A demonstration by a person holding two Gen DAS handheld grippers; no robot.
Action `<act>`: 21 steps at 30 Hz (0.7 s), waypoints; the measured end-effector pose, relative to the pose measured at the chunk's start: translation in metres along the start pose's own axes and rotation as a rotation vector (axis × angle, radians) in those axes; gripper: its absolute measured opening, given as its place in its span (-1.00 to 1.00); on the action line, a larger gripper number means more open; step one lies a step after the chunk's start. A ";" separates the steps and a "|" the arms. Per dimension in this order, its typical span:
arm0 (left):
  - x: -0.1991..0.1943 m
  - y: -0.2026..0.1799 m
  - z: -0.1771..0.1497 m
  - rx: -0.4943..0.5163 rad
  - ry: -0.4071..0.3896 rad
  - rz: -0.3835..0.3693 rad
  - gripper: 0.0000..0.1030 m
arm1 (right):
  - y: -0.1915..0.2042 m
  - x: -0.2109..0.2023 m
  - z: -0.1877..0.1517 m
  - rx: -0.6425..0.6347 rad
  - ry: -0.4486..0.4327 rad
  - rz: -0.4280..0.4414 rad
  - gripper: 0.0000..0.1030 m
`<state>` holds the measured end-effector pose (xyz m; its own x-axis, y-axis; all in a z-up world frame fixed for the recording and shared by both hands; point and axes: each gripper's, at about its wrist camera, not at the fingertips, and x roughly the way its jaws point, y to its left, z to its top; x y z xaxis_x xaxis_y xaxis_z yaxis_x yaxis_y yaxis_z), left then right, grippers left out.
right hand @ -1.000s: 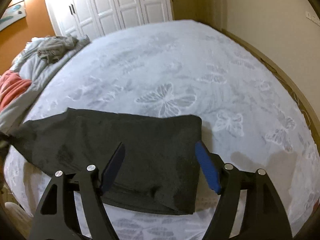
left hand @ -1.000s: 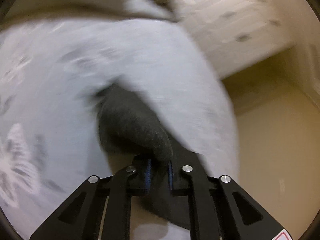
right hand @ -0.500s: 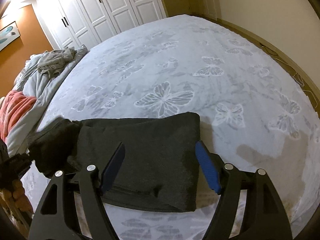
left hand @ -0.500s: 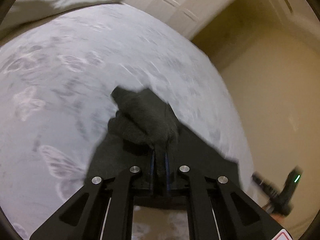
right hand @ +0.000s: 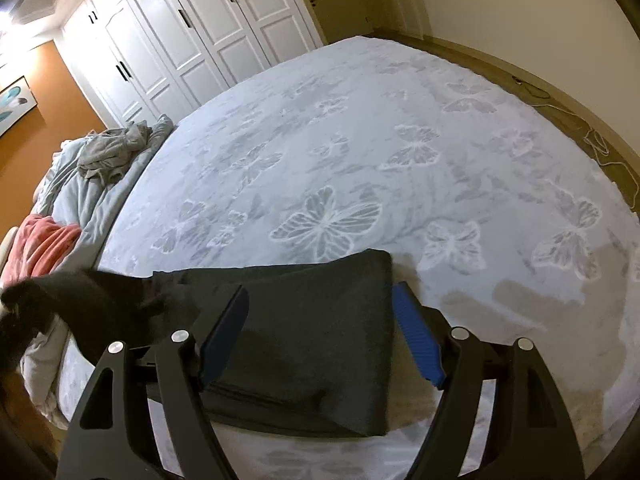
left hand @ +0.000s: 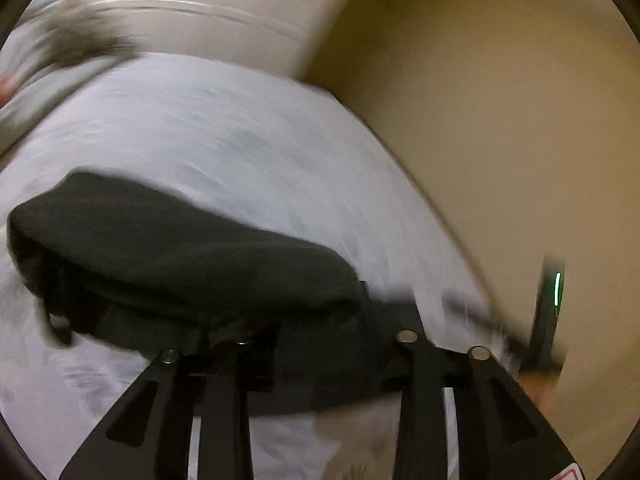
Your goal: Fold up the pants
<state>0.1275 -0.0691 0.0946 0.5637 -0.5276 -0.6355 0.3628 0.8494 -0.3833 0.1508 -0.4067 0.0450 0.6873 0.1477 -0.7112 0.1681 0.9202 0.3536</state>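
Dark grey pants (right hand: 320, 340) lie folded lengthwise on the bed's near edge. My right gripper (right hand: 320, 340) is open and hovers just above their right end, blue pads (right hand: 416, 344) either side of the cloth. In the blurred left wrist view my left gripper (left hand: 320, 344) has its arms spread wide, and the pants' other end (left hand: 168, 256) is draped in a hump over its fingertips, which are hidden. From the right wrist view that end (right hand: 88, 300) is lifted and folded toward the middle.
The bed has a pale blue butterfly bedspread (right hand: 360, 160). A grey quilt with crumpled clothes (right hand: 108, 152) and a pink blanket (right hand: 44, 244) lie at the left. White wardrobes (right hand: 192, 40) stand behind. A cable (right hand: 600, 144) runs on the floor at the right.
My left gripper has swung the pants' left end over toward the middle, and its arms have spread from shut to wide apart. My right gripper stays open in place.
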 end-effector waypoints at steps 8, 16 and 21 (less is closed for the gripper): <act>-0.028 0.046 -0.033 -0.153 -0.120 -0.033 0.42 | 0.016 0.004 -0.005 -0.051 0.017 0.039 0.56; -0.030 0.098 -0.040 -0.206 -0.186 0.085 0.42 | 0.147 0.037 -0.036 -0.535 0.026 0.105 0.58; -0.031 0.102 -0.040 -0.191 -0.186 0.145 0.42 | 0.205 0.084 -0.062 -0.799 0.094 0.029 0.62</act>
<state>0.1170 0.0345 0.0482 0.7323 -0.3793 -0.5656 0.1324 0.8940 -0.4282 0.1994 -0.1836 0.0202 0.6151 0.1725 -0.7694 -0.4296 0.8915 -0.1436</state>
